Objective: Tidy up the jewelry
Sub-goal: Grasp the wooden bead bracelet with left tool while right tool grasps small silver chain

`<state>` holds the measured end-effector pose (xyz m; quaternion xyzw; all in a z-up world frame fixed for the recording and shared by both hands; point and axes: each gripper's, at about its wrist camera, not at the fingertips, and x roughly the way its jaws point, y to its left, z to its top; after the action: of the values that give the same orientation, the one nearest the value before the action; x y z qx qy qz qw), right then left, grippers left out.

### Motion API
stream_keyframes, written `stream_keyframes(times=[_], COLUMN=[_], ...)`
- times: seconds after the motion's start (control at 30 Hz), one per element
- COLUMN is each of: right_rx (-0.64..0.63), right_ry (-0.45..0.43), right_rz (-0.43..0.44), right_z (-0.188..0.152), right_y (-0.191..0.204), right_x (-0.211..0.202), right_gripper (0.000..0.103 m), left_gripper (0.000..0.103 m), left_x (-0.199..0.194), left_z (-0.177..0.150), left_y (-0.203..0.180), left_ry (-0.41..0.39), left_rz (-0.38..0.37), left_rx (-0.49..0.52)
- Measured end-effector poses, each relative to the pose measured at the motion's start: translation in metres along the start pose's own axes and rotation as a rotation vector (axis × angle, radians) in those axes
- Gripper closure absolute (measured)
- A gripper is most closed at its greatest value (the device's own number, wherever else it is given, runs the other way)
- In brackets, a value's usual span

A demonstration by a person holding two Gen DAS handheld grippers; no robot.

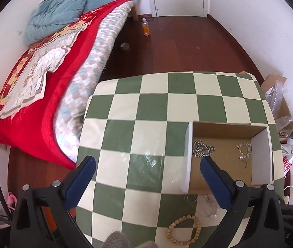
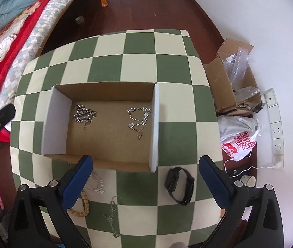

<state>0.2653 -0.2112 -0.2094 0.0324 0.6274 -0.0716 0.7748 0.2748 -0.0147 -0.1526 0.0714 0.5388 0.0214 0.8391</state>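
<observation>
An open cardboard box [image 2: 105,92] stands on a green-and-cream checkered table [image 2: 138,51]. Inside lie a thick silver chain [image 2: 84,113] at the left and a thinner silver bracelet [image 2: 138,117] at the right. In front of the box lie a wooden bead bracelet [image 2: 82,206], a small silver piece [image 2: 98,186], a thin silver chain [image 2: 112,217] and a black watch [image 2: 179,186]. My right gripper [image 2: 146,177] is open above these. My left gripper [image 1: 148,177] is open and empty, left of the box [image 1: 189,155], with the bead bracelet [image 1: 183,231] below it.
A bed with a red blanket [image 1: 43,78] stands left of the table. An orange bottle [image 1: 146,28] stands on the wooden floor. Cardboard and plastic packaging [image 2: 235,78], a printed bag [image 2: 239,136] and a power strip [image 2: 274,124] lie at the right.
</observation>
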Motion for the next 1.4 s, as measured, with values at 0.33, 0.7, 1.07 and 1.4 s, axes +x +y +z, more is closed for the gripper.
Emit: stream_keyframes(times=[0.33,0.7,1.07,1.4], right_rx=[0.013,0.041,0.074,0.147], right_ry=[-0.124,-0.299,-0.308,0.02], right_rz=[-0.006,-0.034,0.03,0.122], right_z=[-0.035,-0.07,-0.105,-0.15], right_y=[0.009,0.016,0.009,0.006], right_x=[-0.045,-0.118,-0.142,-0.002], right_gripper=[0.0,0.0,0.0,0.025], left_gripper=[0.0,0.0,0.0,0.0], left_x=[-0.043,-0.105,-0.099,0.015], left_z=[-0.034,-0.064,-0.097,-0.147], left_y=[0.024,0.044,0.048,0.035], left_ry=[-0.081,-0.178,-0.118,0.166], left_rz=[0.009,-0.014,0.016,0.092], left_rx=[-0.033,-0.038,-0.023,0.023])
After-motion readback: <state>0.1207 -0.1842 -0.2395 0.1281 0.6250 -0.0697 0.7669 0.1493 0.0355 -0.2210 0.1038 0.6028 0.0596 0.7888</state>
